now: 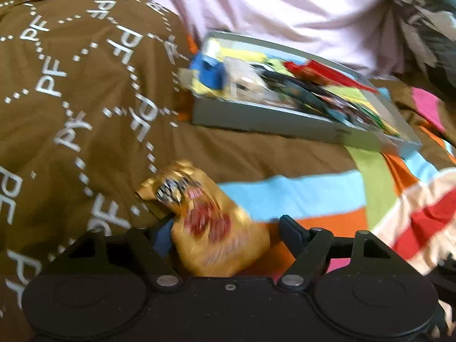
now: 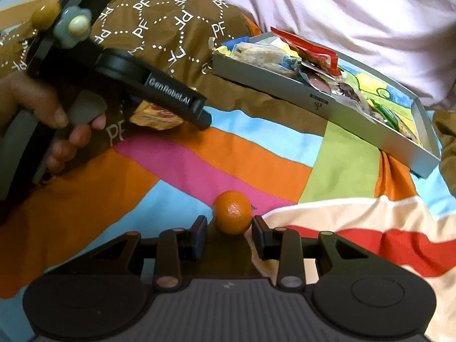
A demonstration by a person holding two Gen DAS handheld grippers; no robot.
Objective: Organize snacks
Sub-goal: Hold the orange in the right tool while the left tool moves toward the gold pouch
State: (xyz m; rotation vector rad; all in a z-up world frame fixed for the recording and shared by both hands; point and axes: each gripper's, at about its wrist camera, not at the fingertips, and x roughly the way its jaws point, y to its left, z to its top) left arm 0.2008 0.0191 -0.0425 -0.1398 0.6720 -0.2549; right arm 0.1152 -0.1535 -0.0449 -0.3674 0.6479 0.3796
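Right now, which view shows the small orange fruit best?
The right wrist view: the small orange fruit sits sharp and whole on the striped blanket, just ahead of the right gripper. The left wrist view does not show it.

White letters "PF" are repeating, linked by dotted lines, across the brown cloth [image 2: 171, 25] lying on the bed. "GenRobot.AI" is showing in pale letters along the left gripper [image 2: 176, 105]. Print on the gold snack packet [image 1: 216, 228] is blurring beyond reading.

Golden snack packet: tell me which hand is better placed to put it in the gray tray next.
Left. The golden snack packet already sits between the left tongs, with the gray tray ahead. The right tongs flank a mandarin orange.
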